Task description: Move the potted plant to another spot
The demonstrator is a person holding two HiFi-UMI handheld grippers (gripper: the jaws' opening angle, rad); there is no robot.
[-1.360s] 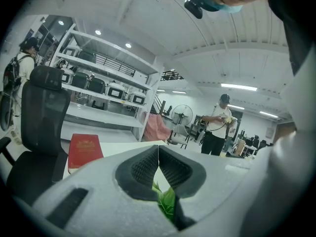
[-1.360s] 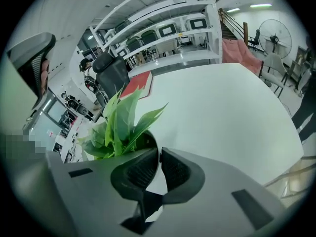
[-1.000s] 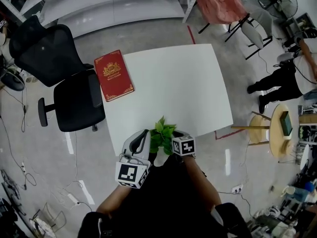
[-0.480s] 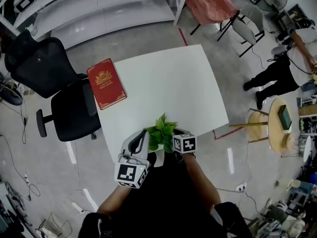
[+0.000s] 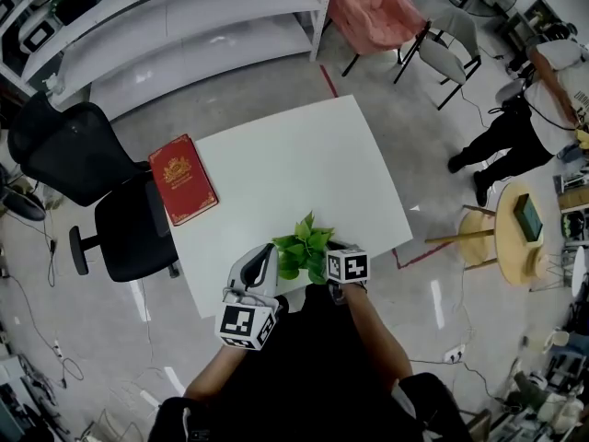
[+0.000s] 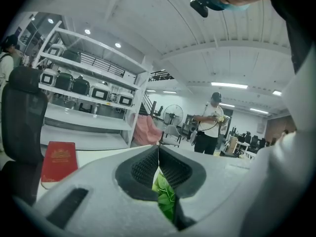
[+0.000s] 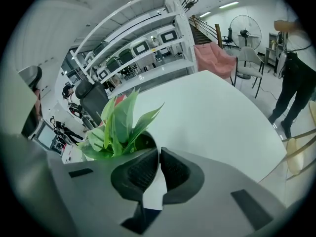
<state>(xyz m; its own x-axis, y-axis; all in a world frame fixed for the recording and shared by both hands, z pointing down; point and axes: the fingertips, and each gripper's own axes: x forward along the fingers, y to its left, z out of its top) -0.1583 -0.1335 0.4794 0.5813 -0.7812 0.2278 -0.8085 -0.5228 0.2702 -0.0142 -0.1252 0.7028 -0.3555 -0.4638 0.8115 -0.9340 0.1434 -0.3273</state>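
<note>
Far left, beside the table [image 5: 294, 155] rather than on it: a black office chair [image 5: 129, 233], clear of any likely path. Next, at the table's left edge, a red book [image 5: 183, 179], lying flat and well apart from the work, so no obstacle short of choosing that corner as the new spot. Then the left gripper [image 5: 267, 258], brought in low from the near side, jaws pinched together on a thin pale sliver, apparently the pot's rim, with green leaves showing just past the dark pads [image 6: 145, 169]. In the middle, at the table's near edge and between the two tools: the potted plant [image 5: 304, 245], upright, leaves fanned above a white pot mostly hidden in the head view. To its right, the right gripper [image 5: 333, 261], likewise clamped on the white rim, a strip of it plainly caught between the pads. Gripped from both sides, probably to keep the pot level and stop it swinging on a single pinch. Lifted or resting on the tabletop: impossible to tell. Further right and beyond, broad bare tabletop, ample room for setting the pot down elsewhere
</note>
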